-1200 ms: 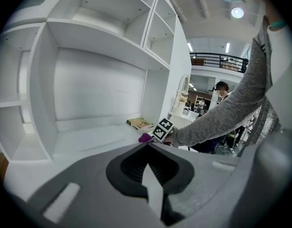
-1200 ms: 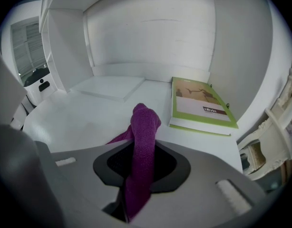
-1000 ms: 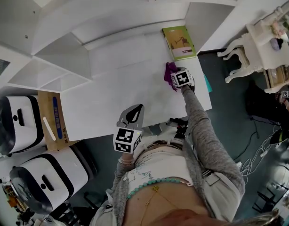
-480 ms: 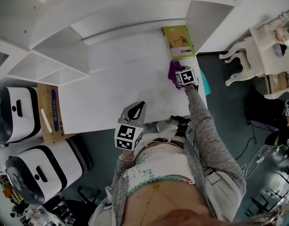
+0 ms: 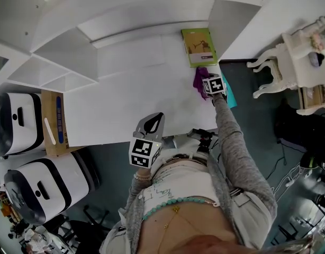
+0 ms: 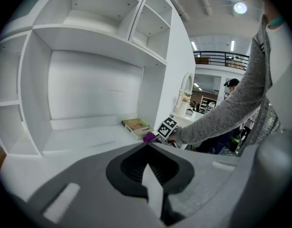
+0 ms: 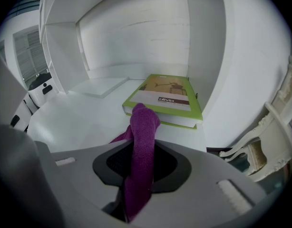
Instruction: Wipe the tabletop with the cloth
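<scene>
The purple cloth (image 5: 200, 79) rests on the white tabletop (image 5: 136, 99) near its right edge, just in front of a green book (image 5: 198, 46). My right gripper (image 5: 206, 87) is shut on the cloth (image 7: 140, 156), which bunches up between its jaws and hangs onto the tabletop (image 7: 79, 120). My left gripper (image 5: 153, 124) is held over the table's near edge, jaws closed with nothing between them. In the left gripper view the cloth (image 6: 149, 137) shows as a small purple patch beside the right gripper's marker cube.
The green book (image 7: 166, 100) lies flat against the right wall of the desk alcove. White shelves (image 5: 56, 62) rise behind and to the left. A cardboard box (image 5: 55, 123) and two white machines (image 5: 17, 131) stand left of the desk. A white carved chair (image 5: 289, 57) is at the right.
My right gripper has slid the cloth to the right and slightly back, toward the book and the table's right edge. The left gripper has stayed where it was.
</scene>
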A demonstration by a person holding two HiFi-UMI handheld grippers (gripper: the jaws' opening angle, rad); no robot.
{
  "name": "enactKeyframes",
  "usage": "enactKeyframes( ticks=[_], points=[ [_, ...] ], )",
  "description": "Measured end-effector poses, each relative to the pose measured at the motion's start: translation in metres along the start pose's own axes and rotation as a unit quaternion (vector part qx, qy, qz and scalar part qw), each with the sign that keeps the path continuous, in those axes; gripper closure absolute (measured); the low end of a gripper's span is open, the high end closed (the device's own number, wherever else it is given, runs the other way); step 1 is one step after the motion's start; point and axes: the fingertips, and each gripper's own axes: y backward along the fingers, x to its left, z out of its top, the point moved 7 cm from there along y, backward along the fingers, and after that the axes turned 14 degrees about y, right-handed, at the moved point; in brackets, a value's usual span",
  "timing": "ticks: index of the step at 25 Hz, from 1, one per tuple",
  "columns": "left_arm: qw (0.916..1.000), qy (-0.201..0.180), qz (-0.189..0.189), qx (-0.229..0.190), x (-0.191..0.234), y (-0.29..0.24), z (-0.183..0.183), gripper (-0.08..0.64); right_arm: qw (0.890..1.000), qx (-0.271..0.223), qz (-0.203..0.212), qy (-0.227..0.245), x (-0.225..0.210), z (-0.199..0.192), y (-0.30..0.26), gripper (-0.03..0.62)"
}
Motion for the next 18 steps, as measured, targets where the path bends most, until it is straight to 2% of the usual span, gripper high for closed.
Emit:
enactKeyframes(
  ticks=[18],
  points=[
    [0.9999,0.006,0.01,0.003,-0.019,-0.009,-0.006,0.56,0.999,0.013,-0.029,-0.02,-0.055,-0.031,0.015,0.485]
  ],
)
